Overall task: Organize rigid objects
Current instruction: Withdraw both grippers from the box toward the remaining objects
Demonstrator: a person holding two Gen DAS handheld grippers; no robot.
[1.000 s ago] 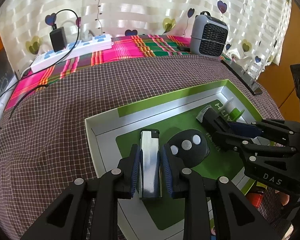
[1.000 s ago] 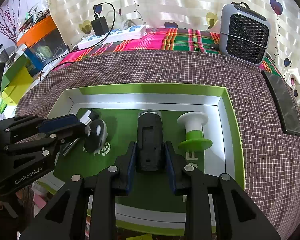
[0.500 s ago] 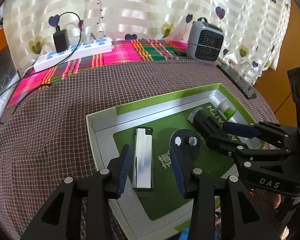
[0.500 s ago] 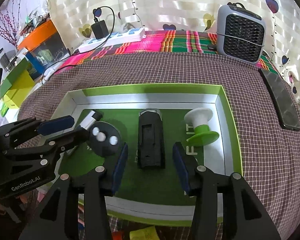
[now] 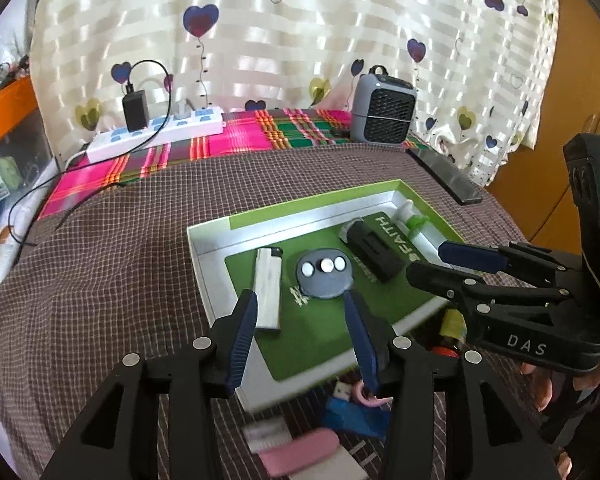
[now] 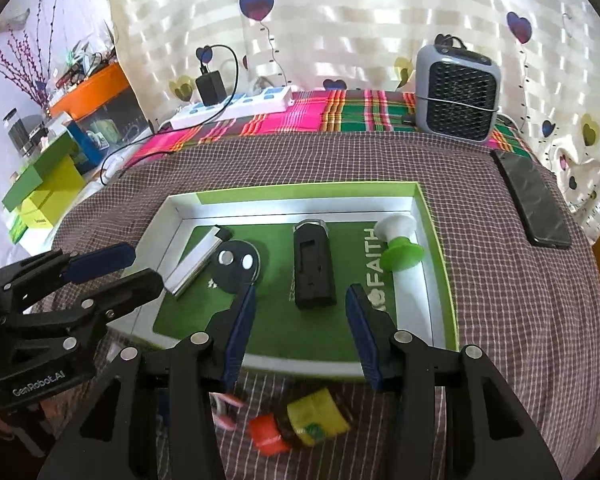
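Lighter [image 5: 268, 288], disc [image 5: 325, 274], black case [image 6: 313, 266] and spool [image 6: 400, 242] lie side by side in the tray [image 6: 292, 204], sorted; the left tool [image 5: 302, 334] is opening, empty, and the right tool [image 6: 300, 330] stands open, empty.

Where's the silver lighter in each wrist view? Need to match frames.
Left wrist: silver lighter lies left of centre in the green tray, just past the near-left fingertip.
Right wrist: it lies at the tray's left end, angled.
Shared landmark: the round black disc immediately to its right.
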